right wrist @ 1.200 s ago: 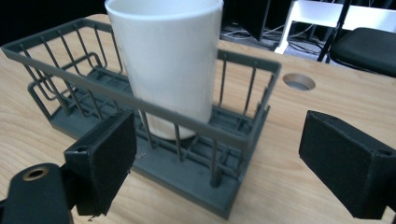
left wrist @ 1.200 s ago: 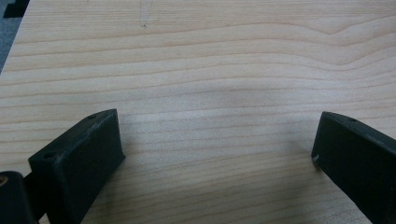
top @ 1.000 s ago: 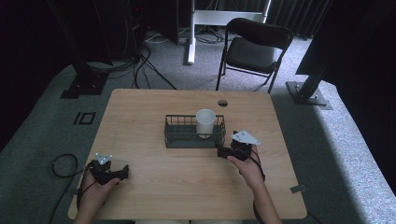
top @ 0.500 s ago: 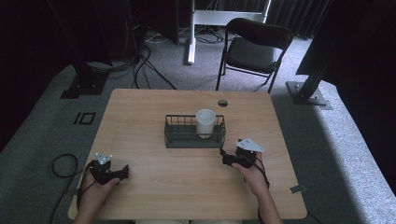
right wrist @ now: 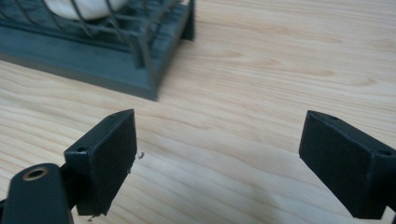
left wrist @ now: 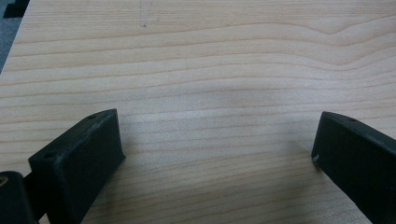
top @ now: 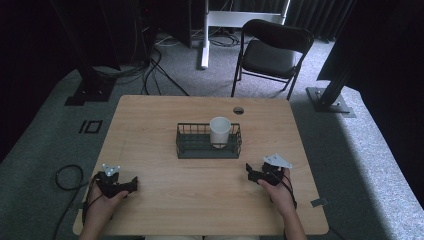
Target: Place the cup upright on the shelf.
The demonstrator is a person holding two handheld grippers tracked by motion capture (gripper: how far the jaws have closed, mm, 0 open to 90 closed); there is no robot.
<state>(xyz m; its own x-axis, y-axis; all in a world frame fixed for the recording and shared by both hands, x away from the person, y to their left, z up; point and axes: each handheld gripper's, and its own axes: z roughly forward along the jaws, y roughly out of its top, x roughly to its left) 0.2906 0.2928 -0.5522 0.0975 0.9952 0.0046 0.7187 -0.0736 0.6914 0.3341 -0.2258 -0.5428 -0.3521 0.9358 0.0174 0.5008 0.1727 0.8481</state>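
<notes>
A: Status on my feed: right gripper (top: 251,172) sits low over the table (top: 200,205), near its right front edge, jaws spread wide with nothing between them.

B: Left one?

A: Left gripper (top: 131,184) is at the left front corner, jaws also wide apart, bare wood between them in its own view (left wrist: 217,154).

B: Where's the cup?

A: White cup (top: 219,131) stands upright inside the wire basket (top: 200,150), toward its right end. Basket is mid-table, well apart from the left gripper, nearer the right one.

B: Right gripper view confirm that?

A: Yes. I see the basket's corner (right wrist: 154,70) at upper left, ahead of the jaws (right wrist: 217,158), with a patch of the cup (right wrist: 93,7) behind the wires. No contact with either.

B: Anything else?

A: Folding chair (top: 270,52) behind the table.
</notes>
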